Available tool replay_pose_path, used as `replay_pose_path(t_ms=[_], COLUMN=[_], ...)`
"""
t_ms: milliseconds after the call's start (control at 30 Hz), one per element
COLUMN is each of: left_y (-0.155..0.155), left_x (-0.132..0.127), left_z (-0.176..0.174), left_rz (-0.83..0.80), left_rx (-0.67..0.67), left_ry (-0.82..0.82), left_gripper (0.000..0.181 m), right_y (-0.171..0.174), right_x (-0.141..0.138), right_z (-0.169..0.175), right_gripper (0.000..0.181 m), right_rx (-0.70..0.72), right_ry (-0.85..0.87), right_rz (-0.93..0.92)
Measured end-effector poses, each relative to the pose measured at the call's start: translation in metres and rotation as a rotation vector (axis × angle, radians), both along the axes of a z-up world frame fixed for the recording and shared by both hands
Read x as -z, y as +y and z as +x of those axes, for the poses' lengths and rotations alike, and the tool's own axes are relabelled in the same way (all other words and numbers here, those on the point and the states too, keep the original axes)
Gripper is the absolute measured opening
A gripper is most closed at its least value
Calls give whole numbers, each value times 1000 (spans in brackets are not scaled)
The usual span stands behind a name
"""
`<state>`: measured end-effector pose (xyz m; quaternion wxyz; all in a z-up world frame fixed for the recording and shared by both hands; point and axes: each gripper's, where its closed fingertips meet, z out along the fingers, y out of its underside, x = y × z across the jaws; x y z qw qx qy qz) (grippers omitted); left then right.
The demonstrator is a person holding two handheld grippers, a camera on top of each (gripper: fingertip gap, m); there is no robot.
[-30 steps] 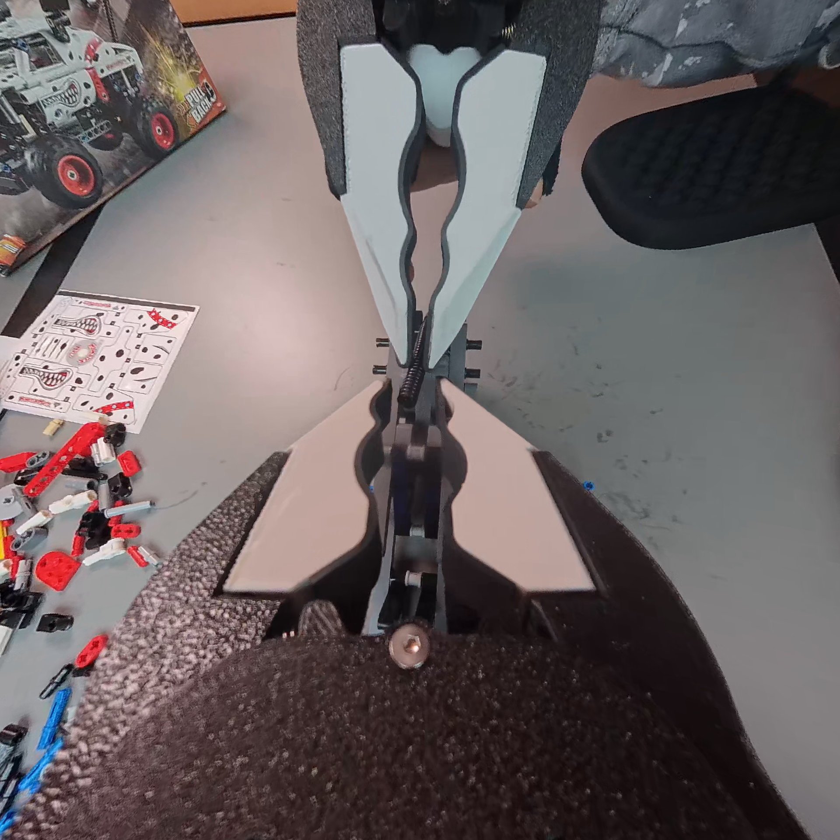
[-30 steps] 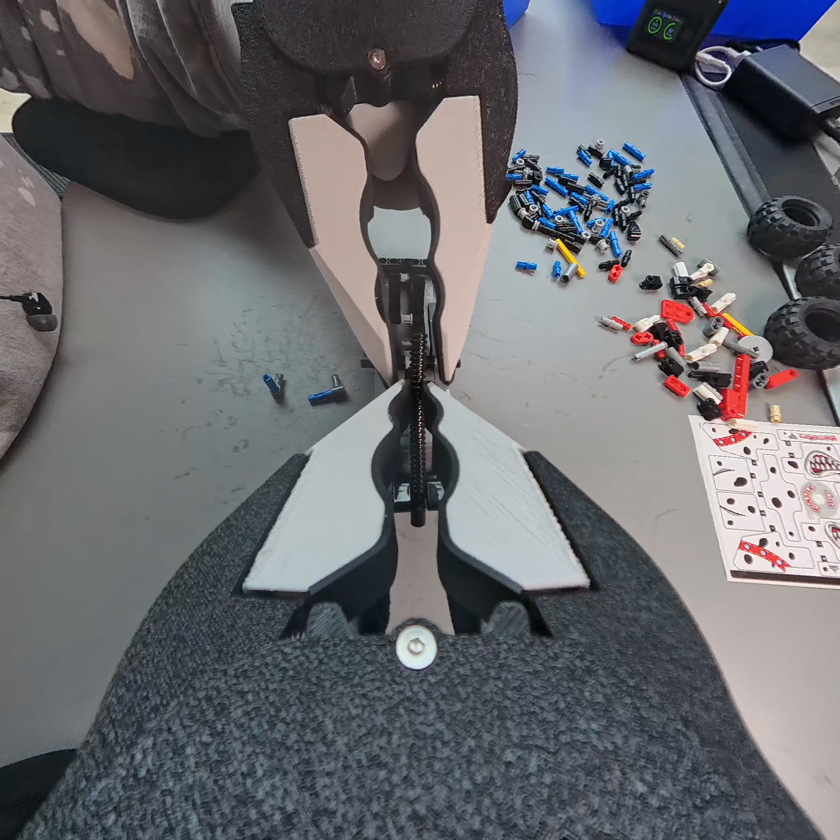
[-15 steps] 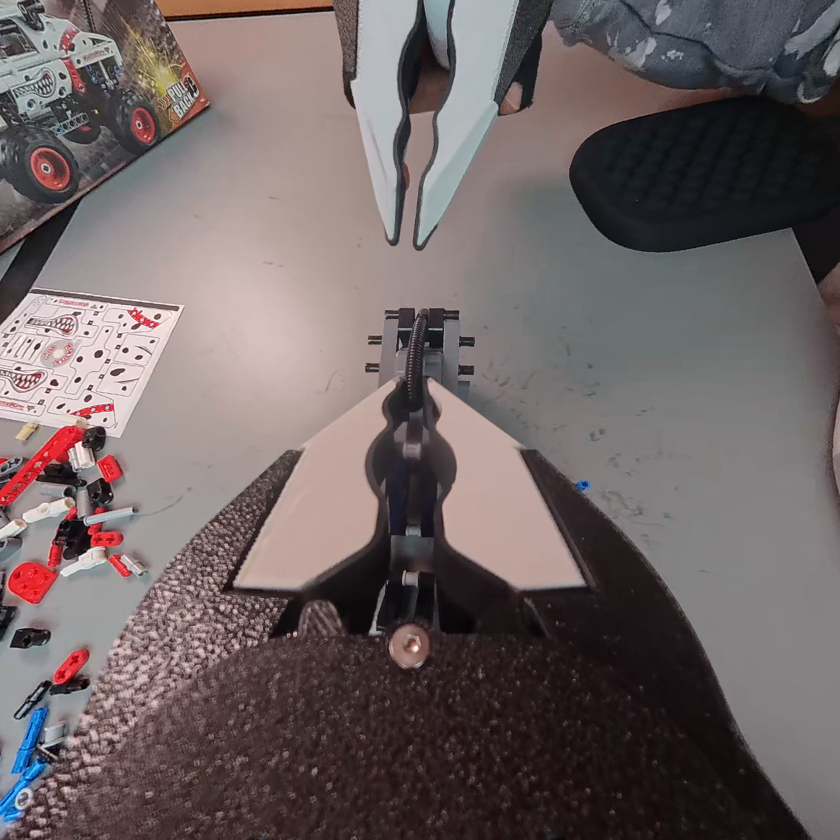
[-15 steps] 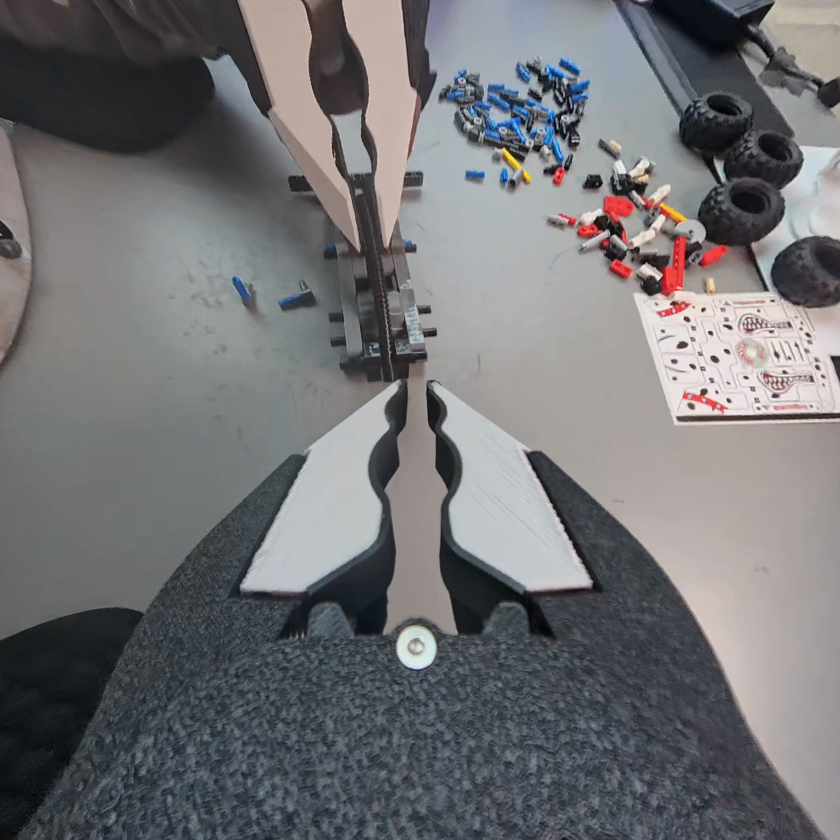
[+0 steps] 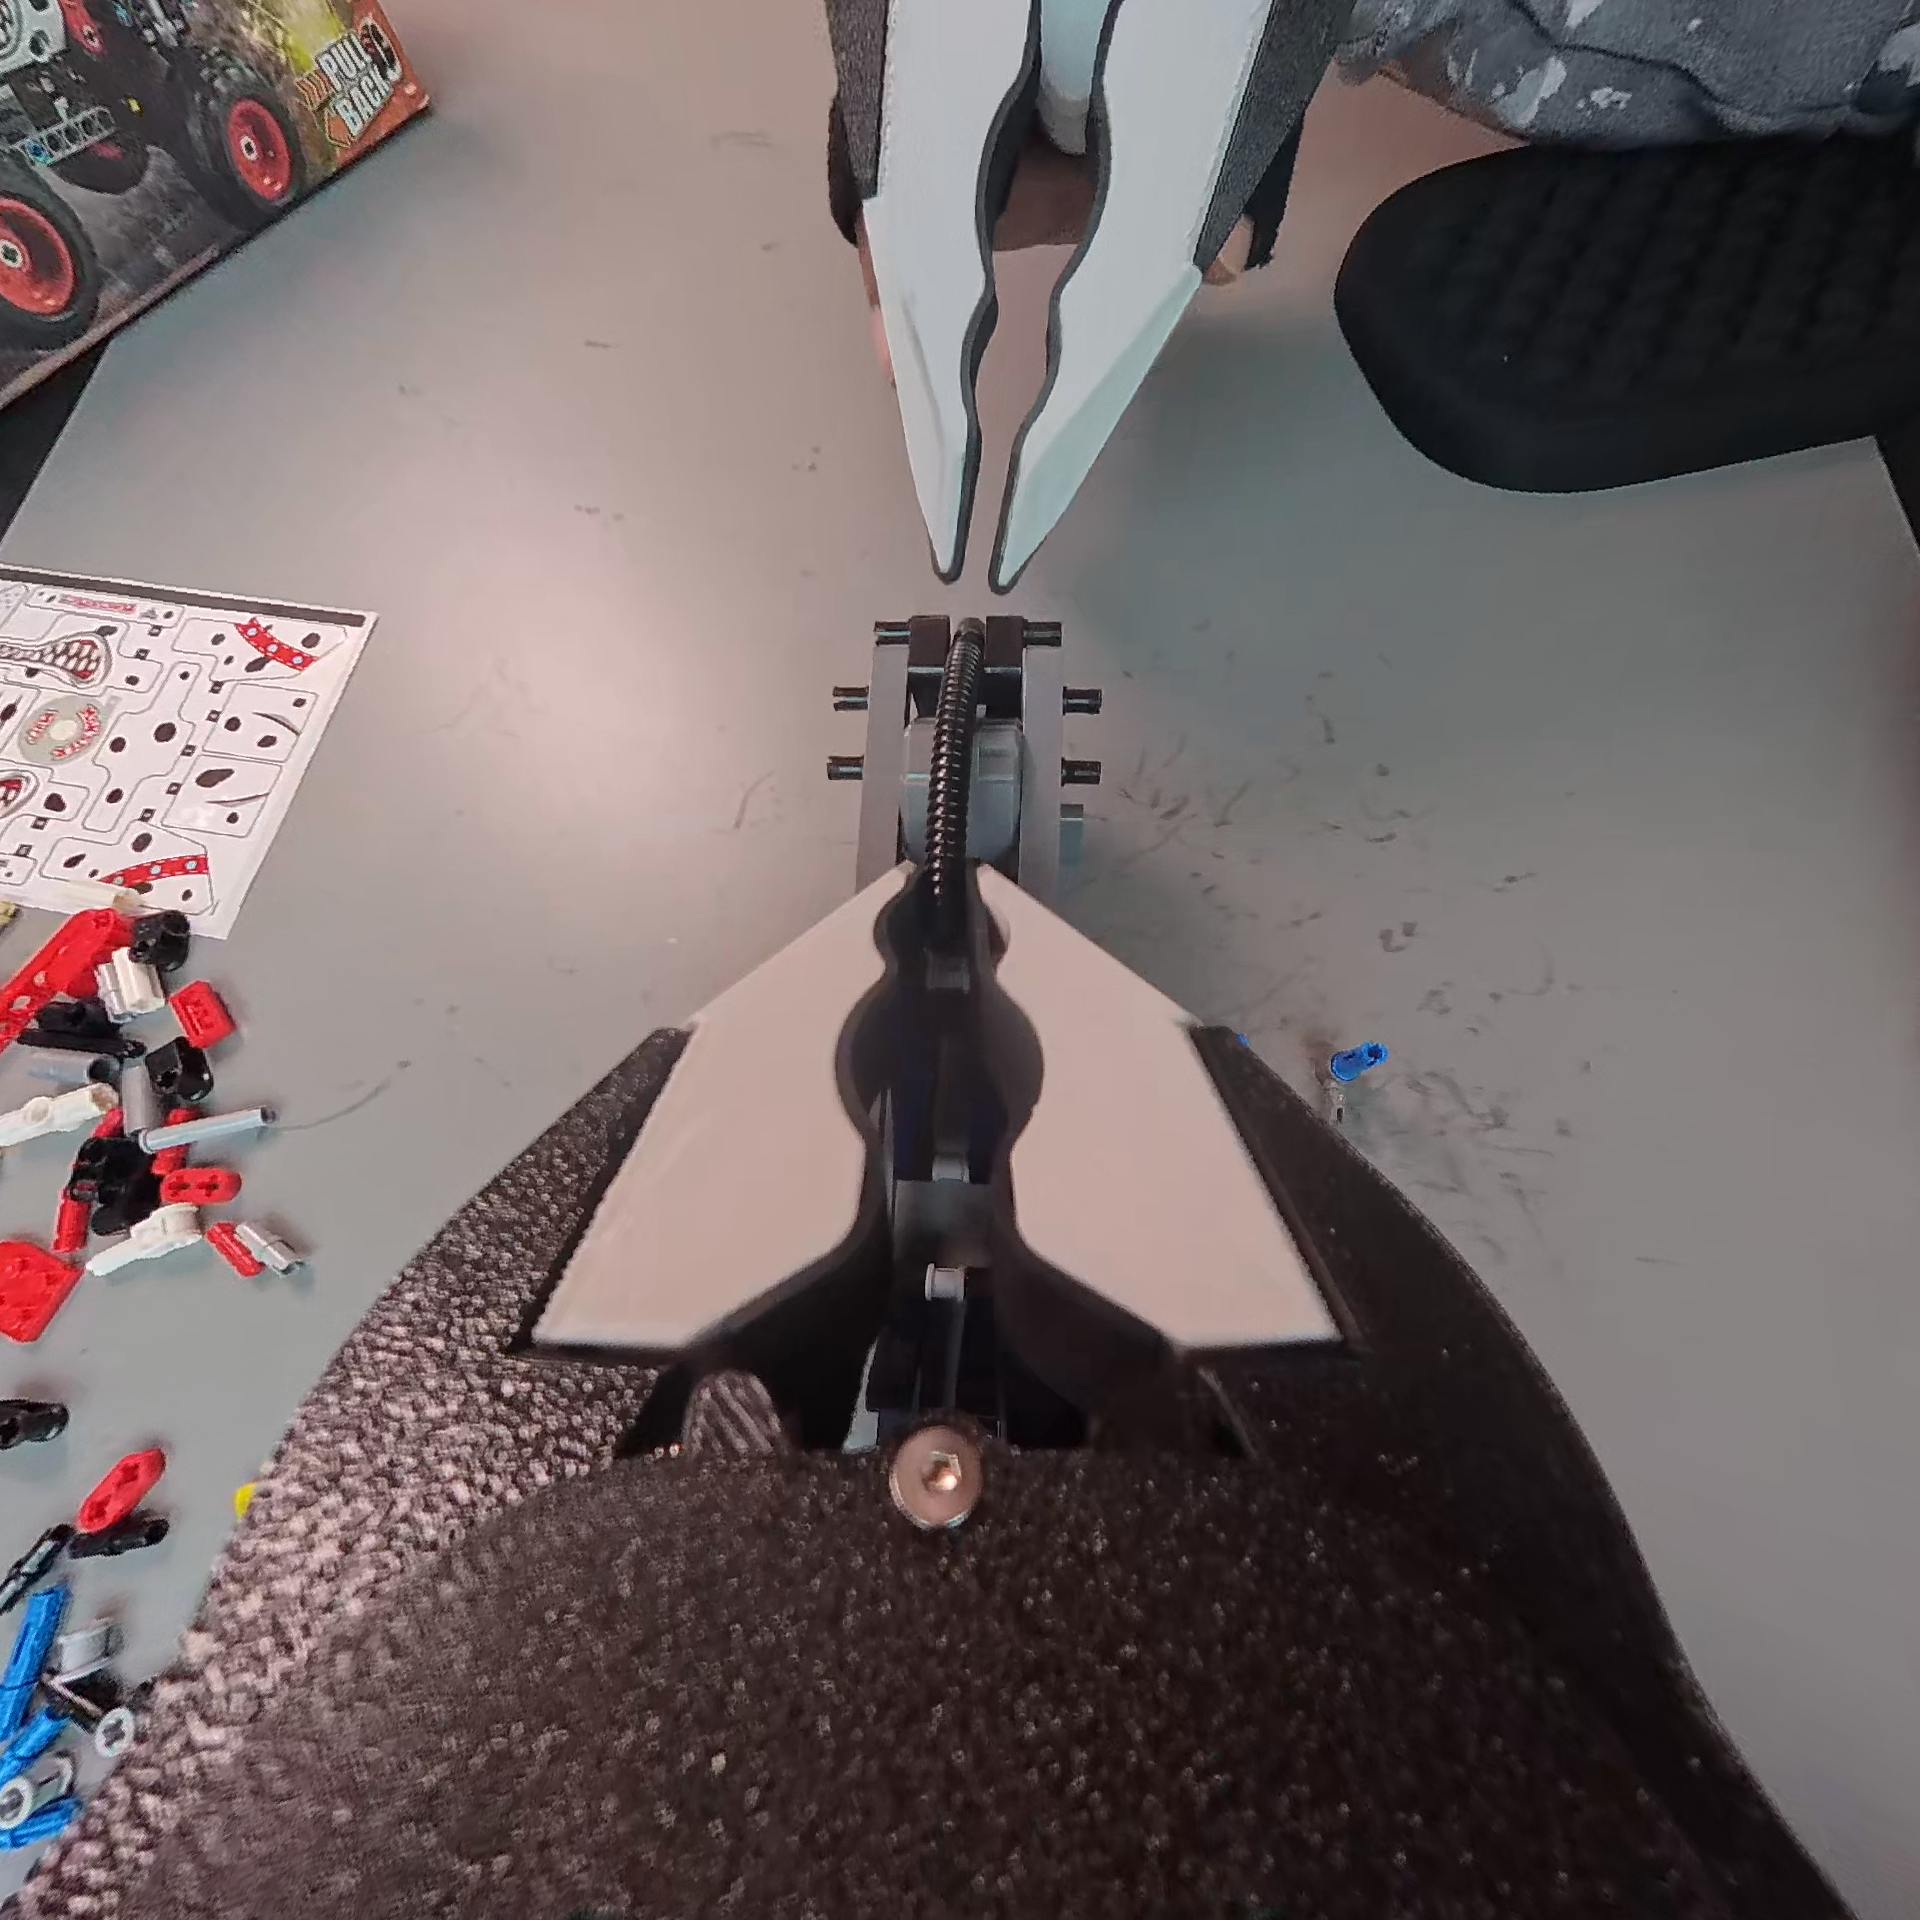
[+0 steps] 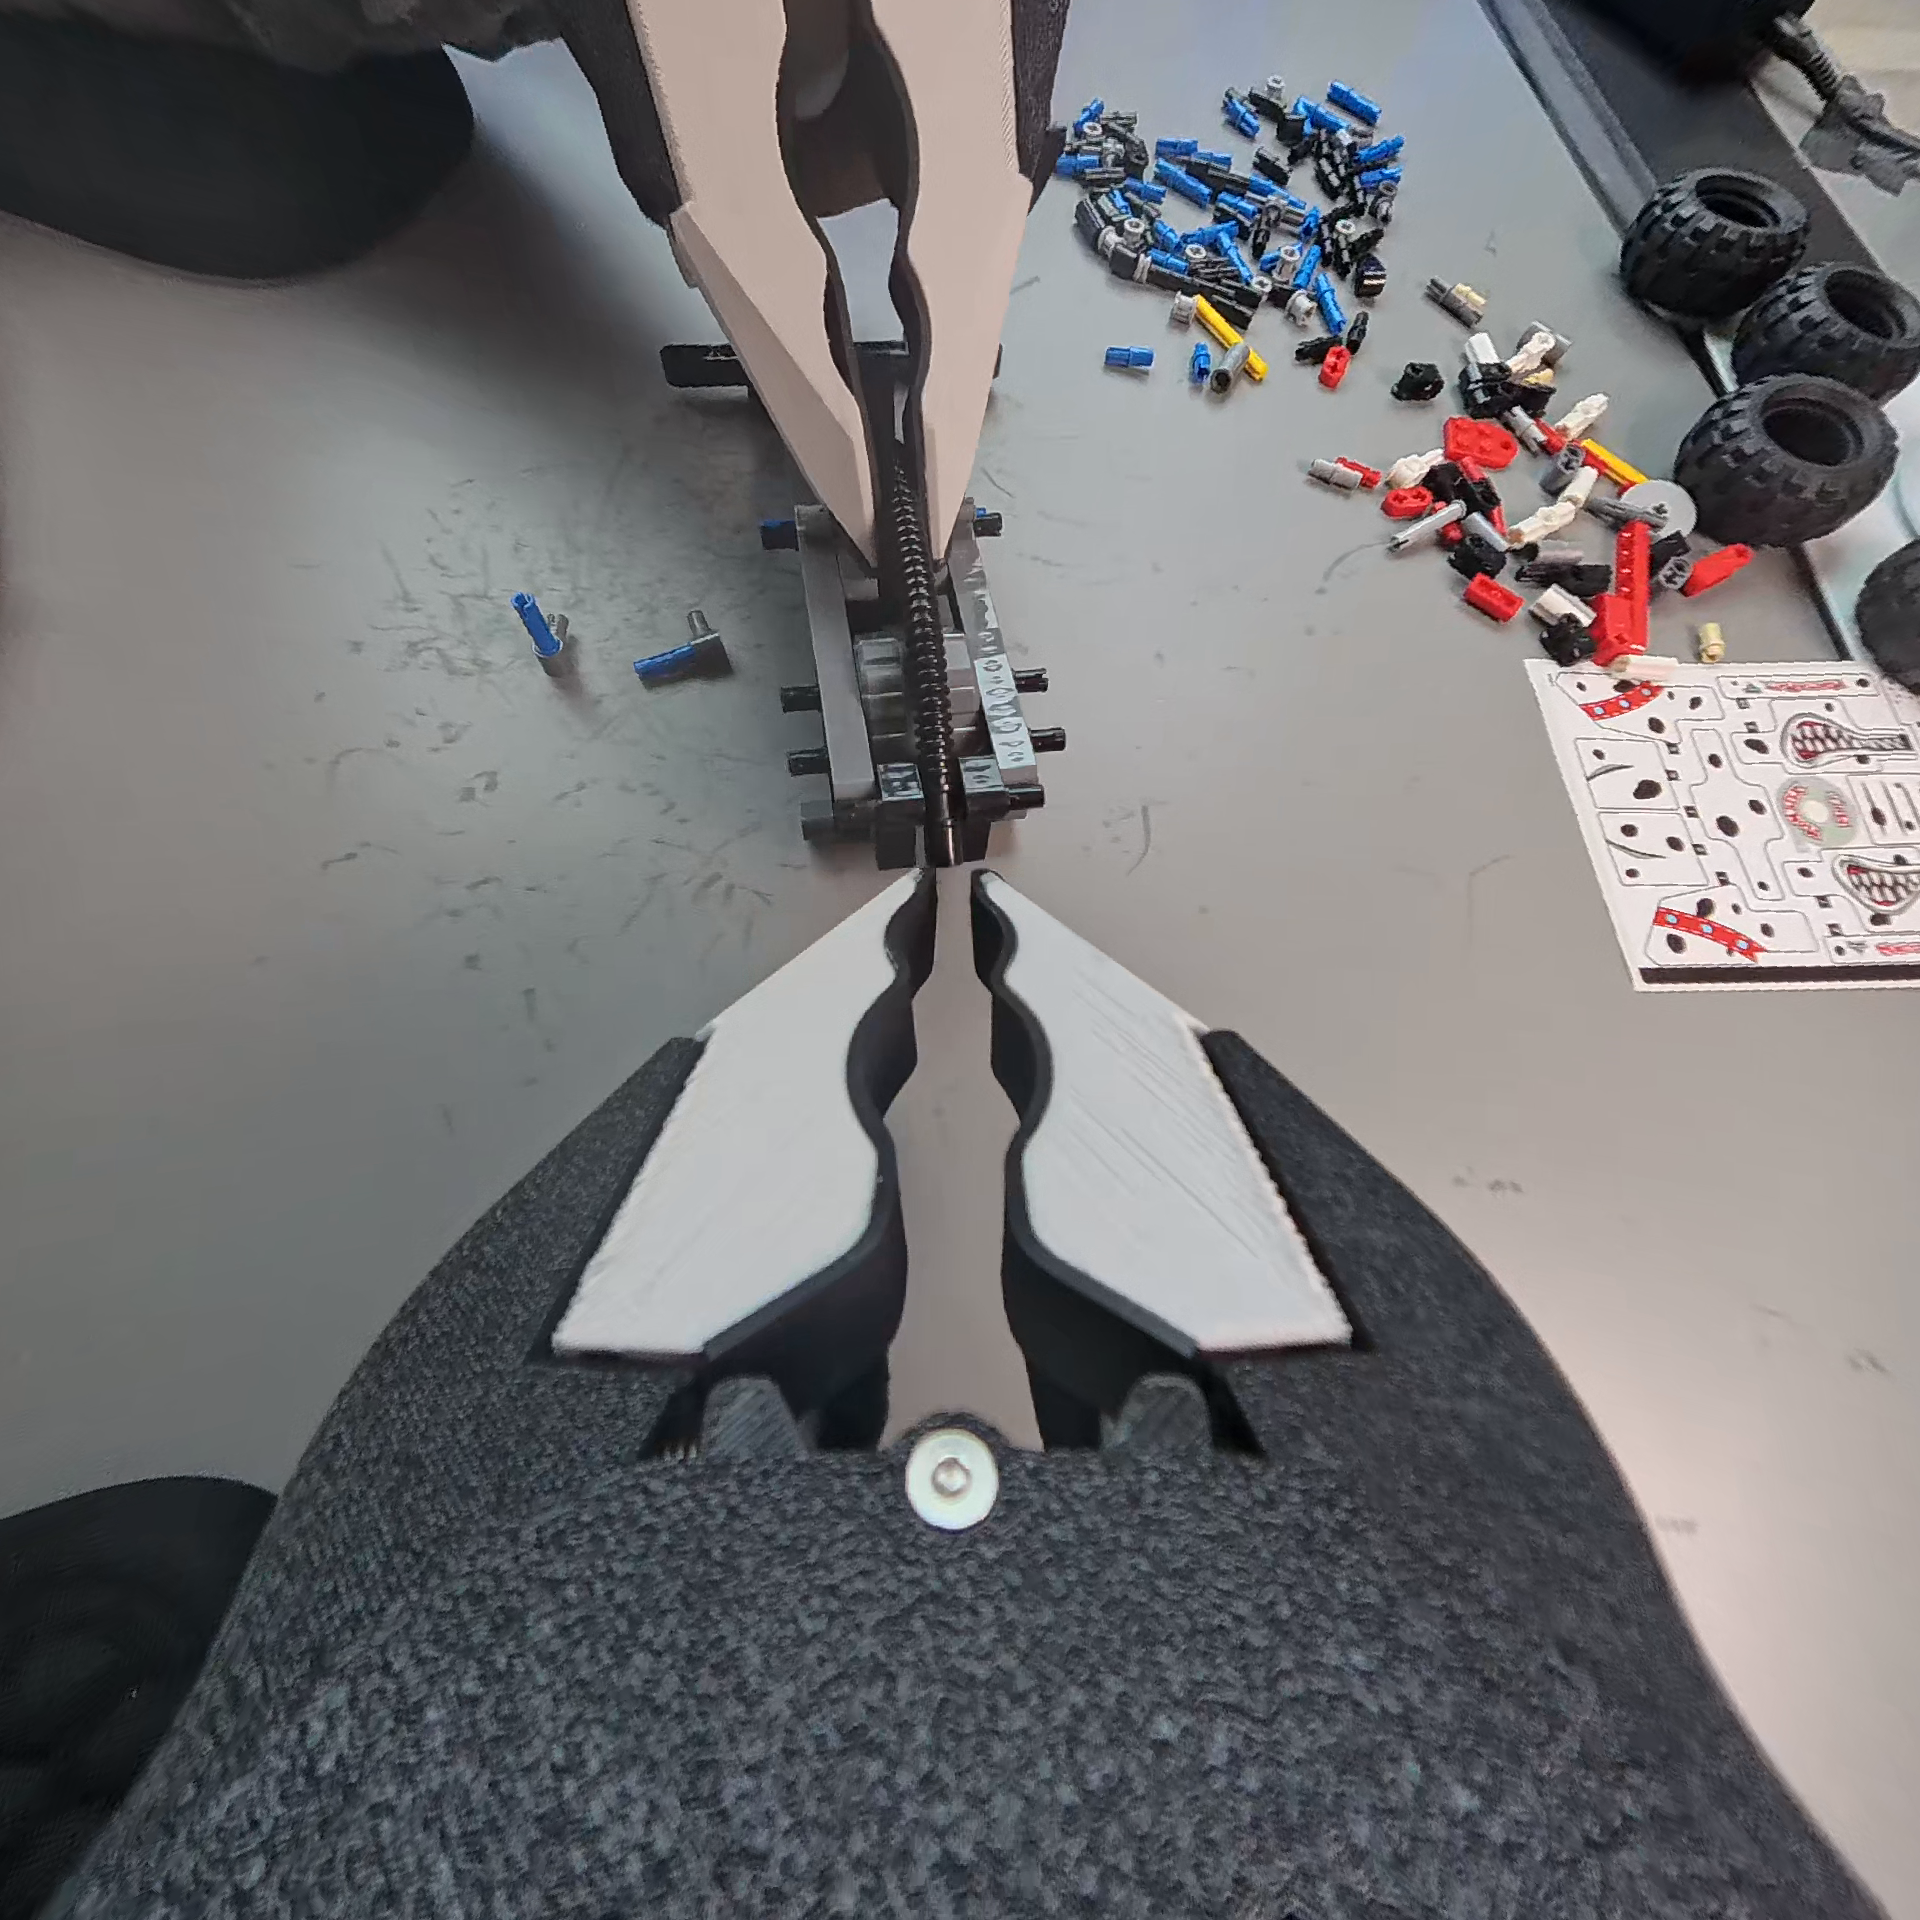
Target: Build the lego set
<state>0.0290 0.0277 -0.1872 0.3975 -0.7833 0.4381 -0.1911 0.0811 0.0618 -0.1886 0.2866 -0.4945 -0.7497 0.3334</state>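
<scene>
A: Left wrist view, item one: left claw point(image 5: 951, 894), closed on the dark chassis assembly point(image 5: 961, 748) and the black ribbed hose point(image 5: 951, 769) running along its top. The assembly sits mid-worktop point(image 5: 1558, 831). Item two: right claw point(image 5: 975, 577), just beyond the assembly's far end, tips nearly together with a thin gap, nothing between them. Item three: sticker sheet point(image 5: 156, 748) and loose red, black and white parts point(image 5: 135, 1122) toward the worktop's left edge; set box point(image 5: 156, 135) at the far left corner.

B: Right wrist view, item one: right claw point(image 6: 951, 883), empty, slightly parted, apart from the hose's free tip. Item two: left claw point(image 6: 899, 540), clamped over the far end of the assembly point(image 6: 914, 727). Item three: blue pins point(image 6: 1236, 197), four black tyres point(image 6: 1787, 457), two stray blue connectors point(image 6: 613, 639).

A: Step in hand, by judgement: seating the hose on the chassis.

B: Next move likely calls for the right claw to open, take the hose tip, and press it home while the left steadies.
</scene>
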Motion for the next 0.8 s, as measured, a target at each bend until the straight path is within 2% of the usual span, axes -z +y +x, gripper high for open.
replay_pose_path(t_ms=[167, 400, 500, 567, 633, 700, 800], left_y=[2, 4, 4, 5, 5, 5, 6], left_x=[1, 3, 3, 3, 4, 4, 4], left_z=[-3, -4, -4, -4, -3, -3, -2], left_rz=[1, -2, 3, 8, 12, 13, 20], left_rx=[-5, -8, -7, -9, -9, -9, -11], left_ry=[-14, -21, -23, -31, -37, -36, -27], left_gripper=[9, 9, 9, 9, 9, 10, 9], right_y=[-6, -56, -66, -60, -41, -29, -20], right_x=[-2, 15, 19, 14, -1, -16, -13], right_z=[9, 15, 13, 9, 2, -3, -10], right_gripper=[8, 10, 10, 10, 8, 9, 30], right_rx=[37, 28, 56, 112, 207, 237, 192], right_ry=[2, -37, -37, -1, 84, 149, 142], right_rz=[13, -21, -9, 17, 77, 141, 344])
